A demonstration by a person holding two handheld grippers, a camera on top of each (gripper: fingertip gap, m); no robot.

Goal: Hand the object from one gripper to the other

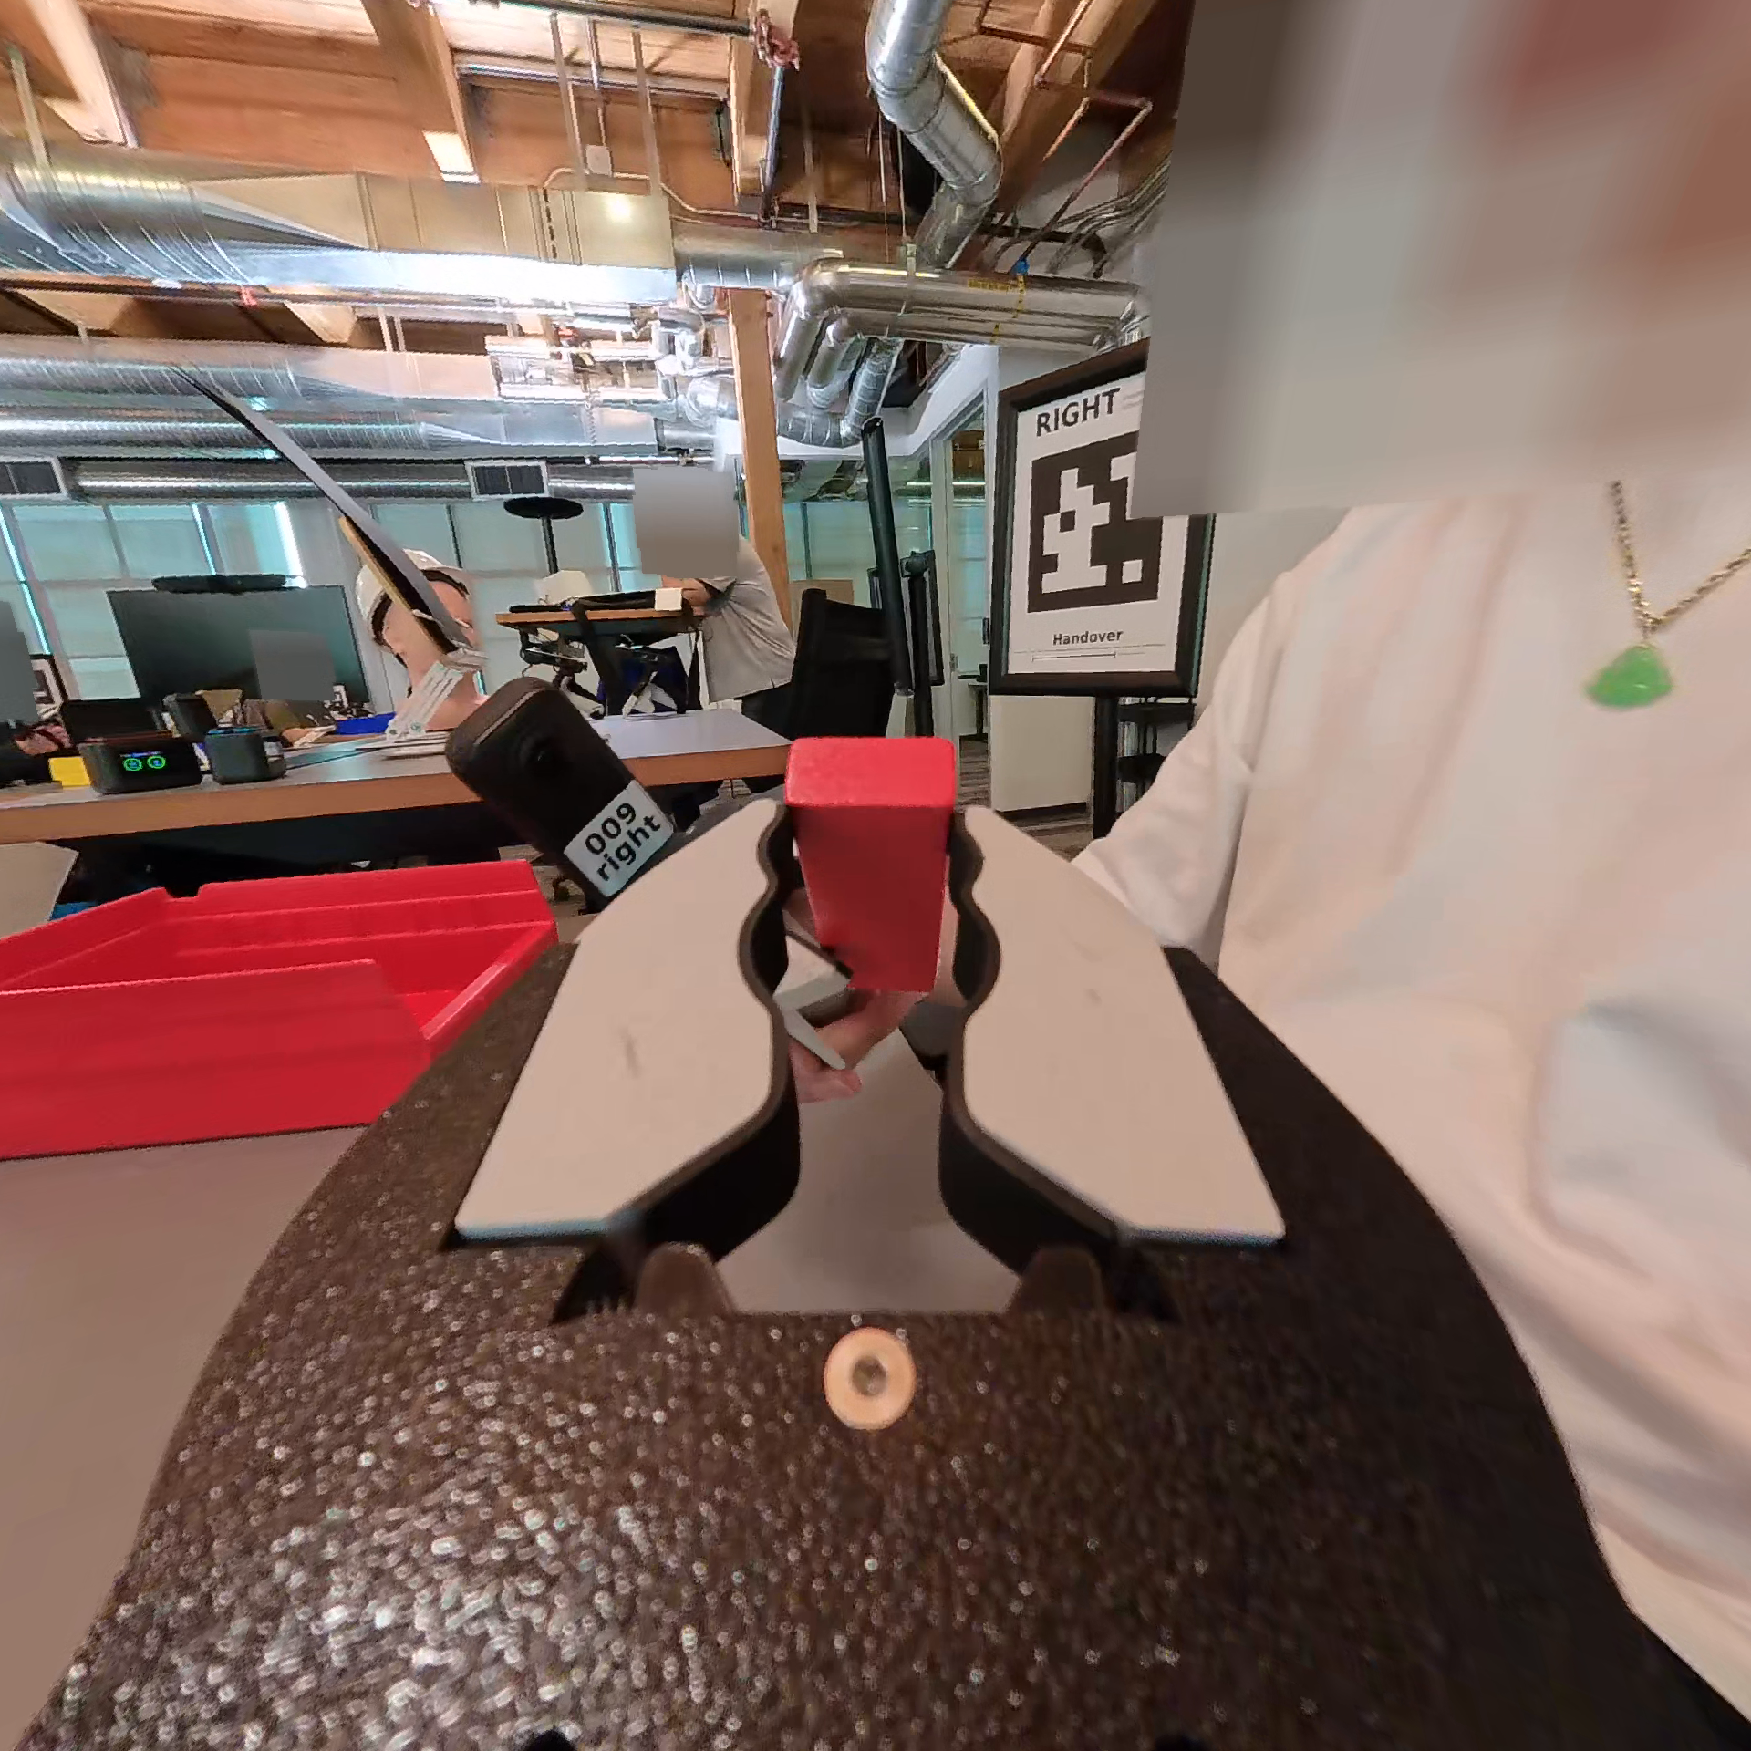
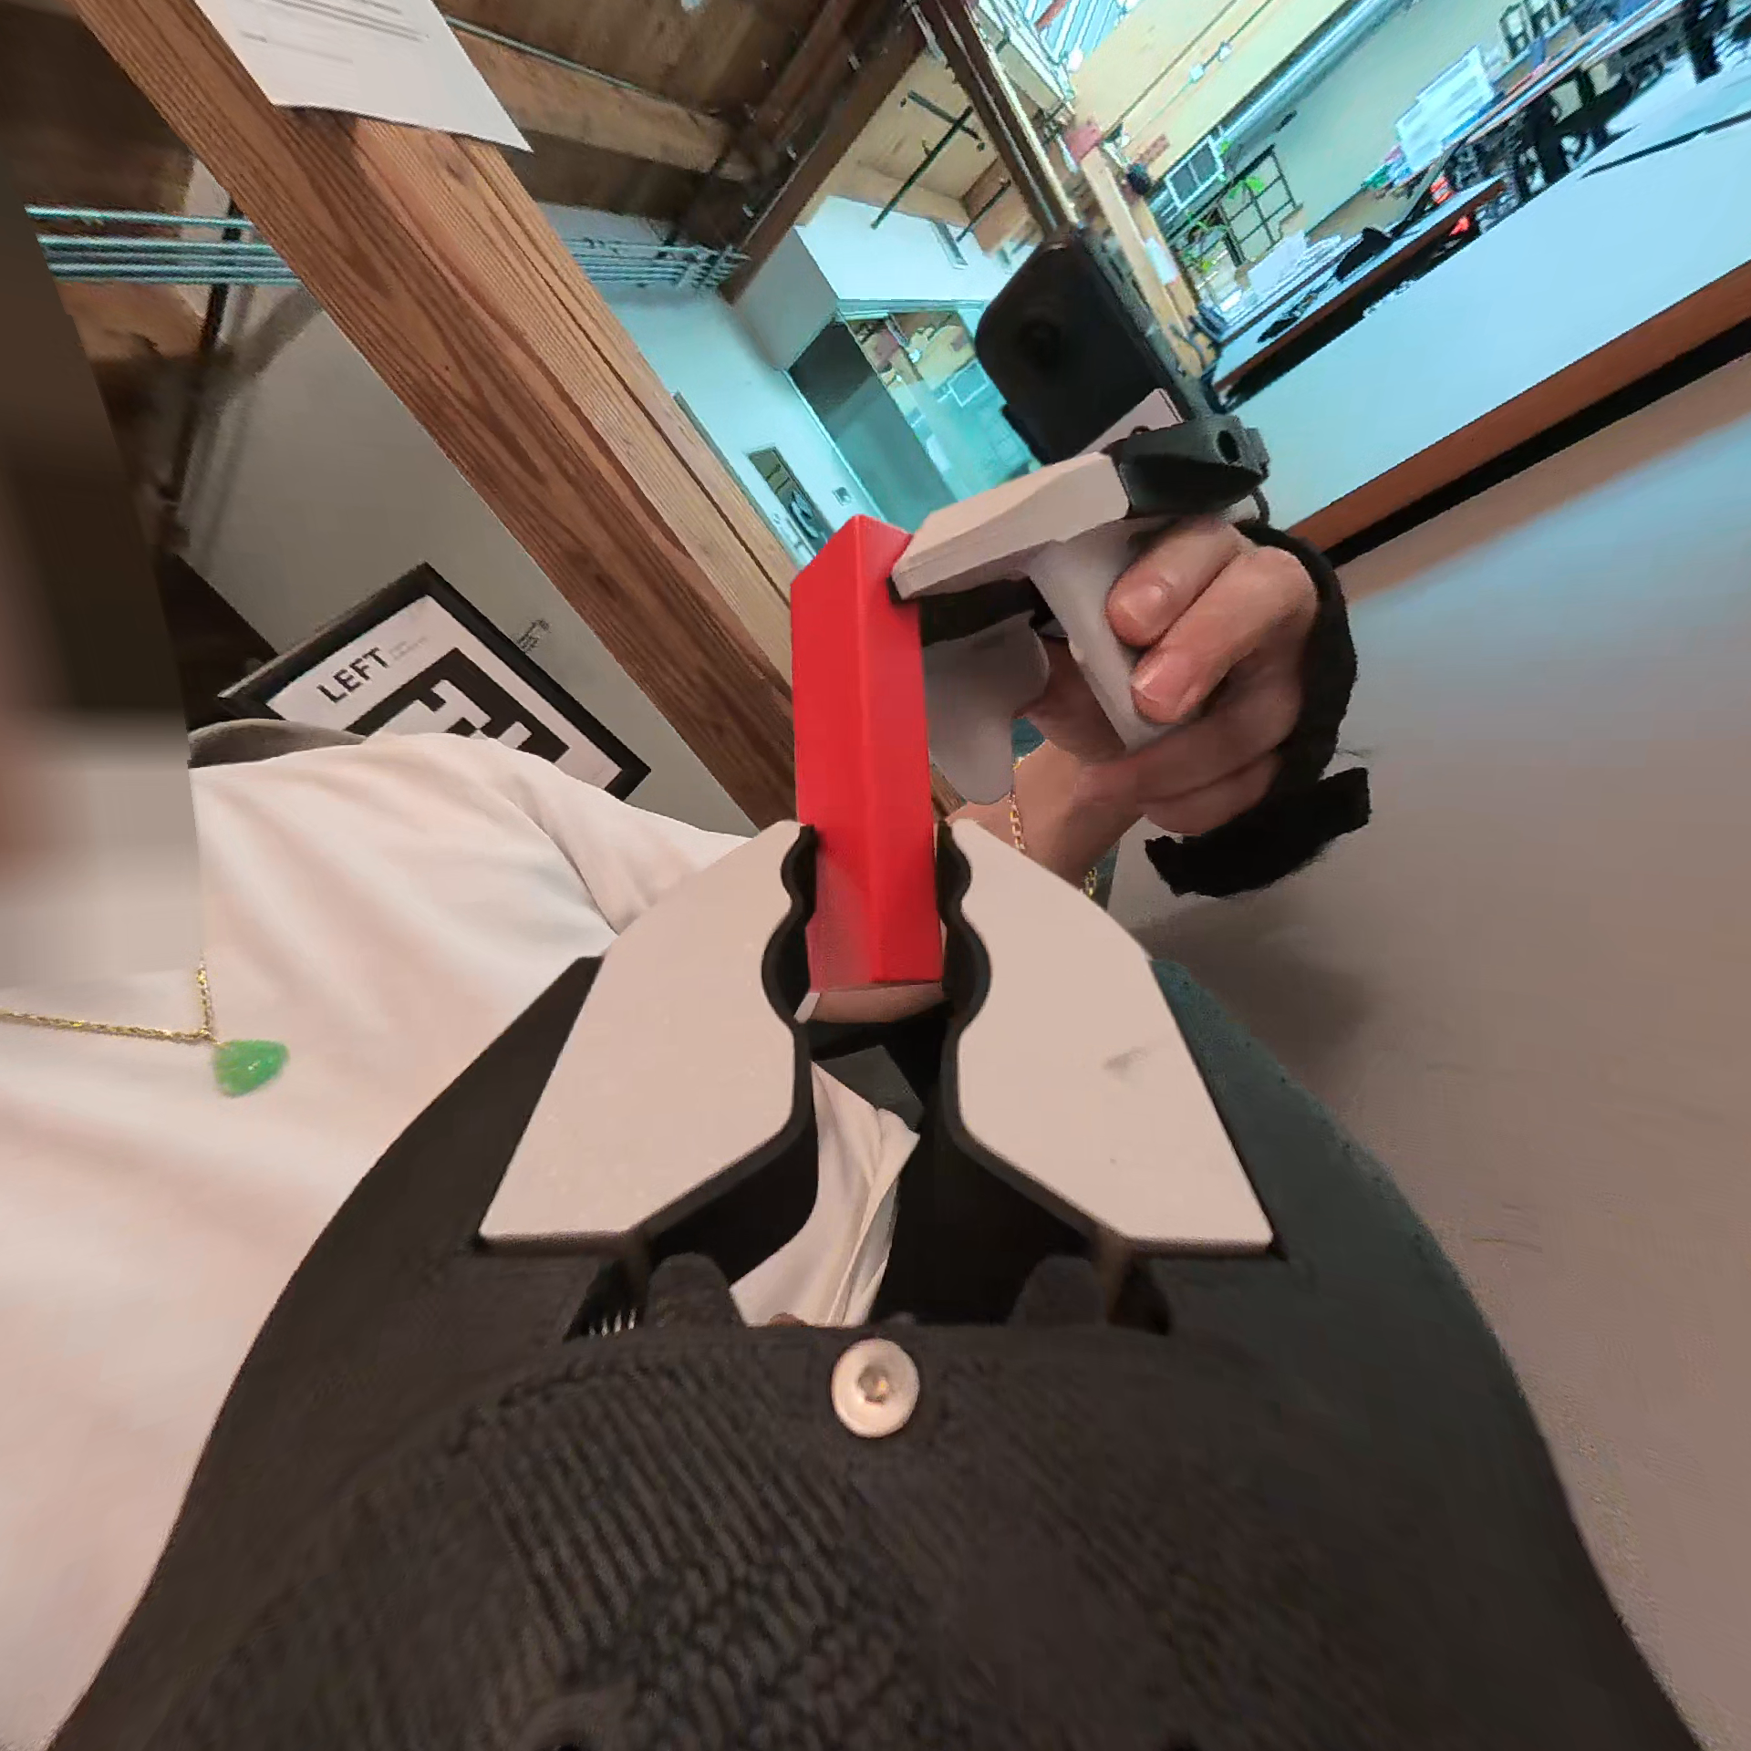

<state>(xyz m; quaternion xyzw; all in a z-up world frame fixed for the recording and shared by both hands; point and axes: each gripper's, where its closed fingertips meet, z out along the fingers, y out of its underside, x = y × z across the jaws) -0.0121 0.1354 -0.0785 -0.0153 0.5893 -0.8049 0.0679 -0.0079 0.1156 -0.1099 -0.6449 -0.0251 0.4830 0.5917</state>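
Note:
A long red block (image 1: 872, 853) is held in the air between both grippers. In the left wrist view my left gripper (image 1: 867, 834) is shut on one end of it, both fingertips touching its sides. One of the right gripper's fingers (image 1: 813, 1033) shows just below the block. In the right wrist view my right gripper (image 2: 876, 843) is shut on the lower end of the block (image 2: 853, 720). The left gripper (image 2: 924, 625), held in a hand, clamps the block's upper end from the right.
A red compartment tray (image 1: 237, 985) lies on the grey table (image 1: 142, 1326) to the left. The person in a white shirt (image 1: 1421, 900) stands close behind the grippers. A framed marker sign (image 1: 1090, 531) and a wooden post (image 2: 531, 398) stand beyond. The tips of one gripper are about 5 centimetres away from the tips of the other.

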